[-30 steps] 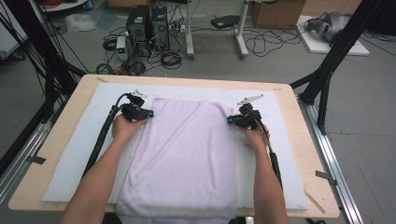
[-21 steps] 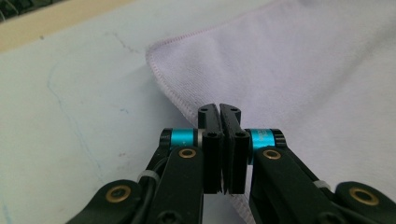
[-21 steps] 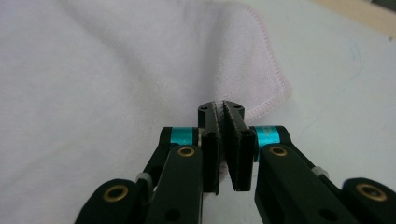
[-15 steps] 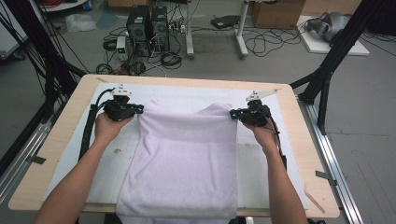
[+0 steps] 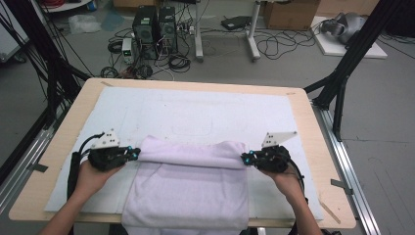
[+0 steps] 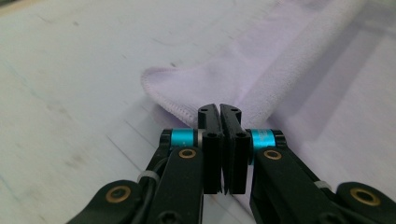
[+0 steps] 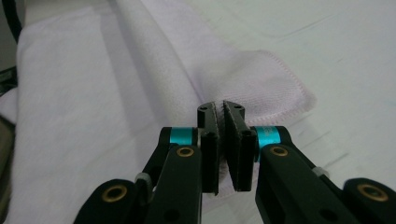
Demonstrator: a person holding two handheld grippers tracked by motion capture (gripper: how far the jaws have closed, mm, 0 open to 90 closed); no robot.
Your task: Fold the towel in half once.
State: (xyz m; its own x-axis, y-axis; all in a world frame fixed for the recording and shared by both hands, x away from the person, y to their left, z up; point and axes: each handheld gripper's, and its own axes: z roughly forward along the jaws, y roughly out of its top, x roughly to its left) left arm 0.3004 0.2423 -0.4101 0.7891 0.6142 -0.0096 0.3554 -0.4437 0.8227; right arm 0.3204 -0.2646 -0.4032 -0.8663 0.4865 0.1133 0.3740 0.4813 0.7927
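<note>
Lilac towel (image 5: 188, 188) corners sit pinched between the shut jaws of the left gripper (image 5: 131, 153) and right gripper (image 5: 246, 157); beyond them the fold drapes toward the table (image 5: 313, 127) edge. Uneven pulling could skew that fold.

left hand-held gripper (image 5: 133, 152): pulled back from far edge toward person, clamped on towel corner | right hand-held gripper (image 5: 246, 157): same, pulled back with its corner | towel (image 5: 188, 196): far edge carried over, was flat, now folded with rolled crease mid-tabletop | white mat (image 5: 195, 112): far half now uncovered
</note>
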